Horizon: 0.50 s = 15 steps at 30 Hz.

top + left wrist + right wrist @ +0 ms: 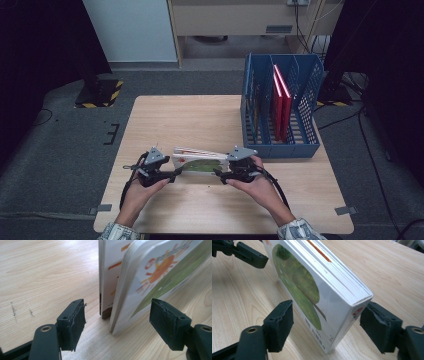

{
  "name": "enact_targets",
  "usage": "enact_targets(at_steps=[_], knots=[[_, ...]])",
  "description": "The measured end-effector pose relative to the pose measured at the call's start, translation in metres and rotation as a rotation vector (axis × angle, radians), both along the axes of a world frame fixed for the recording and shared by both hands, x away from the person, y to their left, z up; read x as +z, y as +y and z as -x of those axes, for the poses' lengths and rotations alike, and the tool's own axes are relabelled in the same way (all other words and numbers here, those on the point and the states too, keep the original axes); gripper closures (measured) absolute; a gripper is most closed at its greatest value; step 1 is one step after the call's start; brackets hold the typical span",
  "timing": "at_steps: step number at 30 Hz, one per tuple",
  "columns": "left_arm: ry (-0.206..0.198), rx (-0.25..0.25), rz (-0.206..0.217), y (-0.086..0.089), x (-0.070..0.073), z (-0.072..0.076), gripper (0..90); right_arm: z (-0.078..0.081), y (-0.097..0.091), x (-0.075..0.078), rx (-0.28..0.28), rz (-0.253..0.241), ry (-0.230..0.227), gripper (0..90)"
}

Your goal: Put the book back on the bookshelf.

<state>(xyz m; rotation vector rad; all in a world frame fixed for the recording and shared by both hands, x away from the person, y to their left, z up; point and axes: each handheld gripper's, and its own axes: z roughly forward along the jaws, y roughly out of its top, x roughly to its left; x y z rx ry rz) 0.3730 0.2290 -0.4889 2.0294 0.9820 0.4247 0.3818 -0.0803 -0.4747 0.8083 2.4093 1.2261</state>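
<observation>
Two picture books (199, 161) are standing on edge on the table (195, 120), leaning on each other, right between the two grippers. Their long side is running from one gripper to the other, so each gripper is facing one short end.

The left gripper (117, 322) is sitting at the left end. Its jaws are standing wide, one on each side of the books, and the pads (75, 323) are not touching the covers. There is bare wood showing between the left pad and the nearer book.

The right gripper (325, 323) is sitting at the right end, by the spine. Its jaws are also standing wide, with a gap on both sides, so nothing is being squeezed.

Both hands are about as near as each other. The books are lying straight ahead of the fingers, already between them, so I think the next thing is to pinch both ends and lift.

The blue rack (280, 107) is waiting farther off on the right gripper's side, with a red book (281, 102) standing in it
</observation>
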Motion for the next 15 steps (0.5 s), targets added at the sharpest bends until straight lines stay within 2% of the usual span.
enact_targets(at_steps=[4, 10, 15], knots=[[-0.002, 0.001, -0.008, -0.0011, -0.0001, 0.0003, 29.4, -0.004, 0.0002, 0.001, 0.011, -0.008, 0.015, 24.9], [-0.005, 0.024, -0.014, 0.0017, -0.0007, -0.0015, 31.2, -0.0026, 0.0032, 0.0022, 0.04, -0.003, 0.024, 36.4], [-0.001, 0.043, -0.016, 0.0039, -0.0021, -0.0053, 31.0, 0.0006, 0.005, 0.0035, 0.049, -0.003, 0.029, 37.9]])
